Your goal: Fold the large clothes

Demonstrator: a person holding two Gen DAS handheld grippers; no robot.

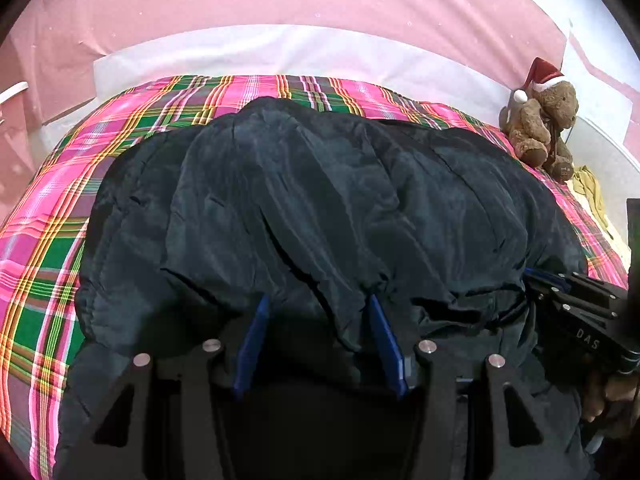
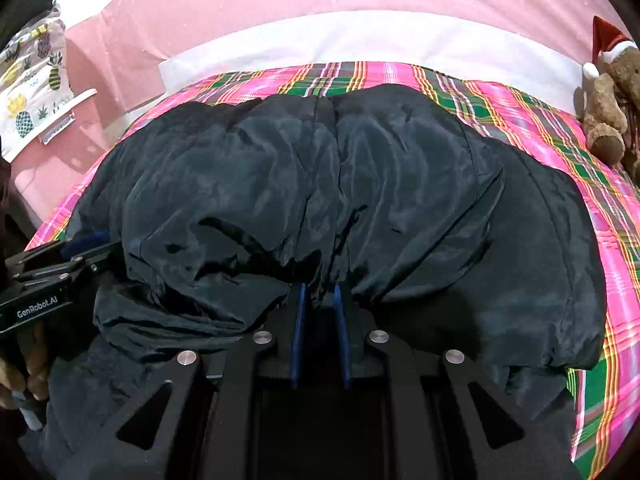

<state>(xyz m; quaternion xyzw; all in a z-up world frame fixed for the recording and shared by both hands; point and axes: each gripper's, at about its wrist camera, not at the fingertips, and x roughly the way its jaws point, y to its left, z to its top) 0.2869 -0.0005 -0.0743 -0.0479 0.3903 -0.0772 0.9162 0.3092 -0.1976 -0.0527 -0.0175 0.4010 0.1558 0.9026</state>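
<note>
A large dark padded jacket (image 1: pixel 304 200) lies spread over a pink and green plaid bedcover (image 1: pixel 44 240); it also fills the right wrist view (image 2: pixel 320 184). My left gripper (image 1: pixel 320 300) has its blue fingers wide apart with a bunched fold of the jacket's near hem between them. My right gripper (image 2: pixel 320 288) has its blue fingers close together, pinching the gathered hem of the jacket. Each gripper shows in the other's view: the right one at the jacket's right edge (image 1: pixel 576 304), the left one at its left edge (image 2: pixel 52 276).
A brown teddy bear with a red Santa hat (image 1: pixel 540 120) sits at the bed's far right corner, also in the right wrist view (image 2: pixel 608 112). A white pillow band (image 1: pixel 280 52) and pink wall lie behind. A pineapple-print cloth (image 2: pixel 32 88) hangs at left.
</note>
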